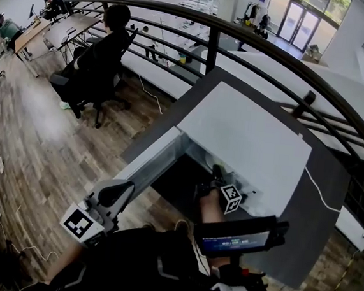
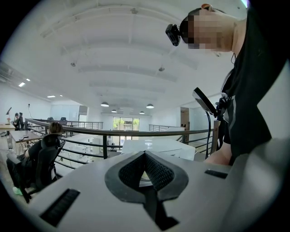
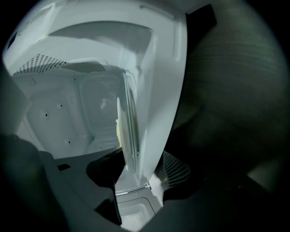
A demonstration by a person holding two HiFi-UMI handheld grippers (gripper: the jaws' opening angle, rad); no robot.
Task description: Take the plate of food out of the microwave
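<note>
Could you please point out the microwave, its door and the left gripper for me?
microwave [image 1: 247, 135], head view, top panel
door [image 1: 147, 162], head view, white panel
left gripper [image 2: 145, 155], left gripper view, where the tips meet

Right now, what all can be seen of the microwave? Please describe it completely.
The microwave is a white box with a flat, plain top, standing on a dark table beside a railing. Its door hangs open to the person's left. The cavity has pale walls with small holes and a dotted vent patch; something pale yellow shows inside. The right gripper reaches in, jaws apart.
</note>
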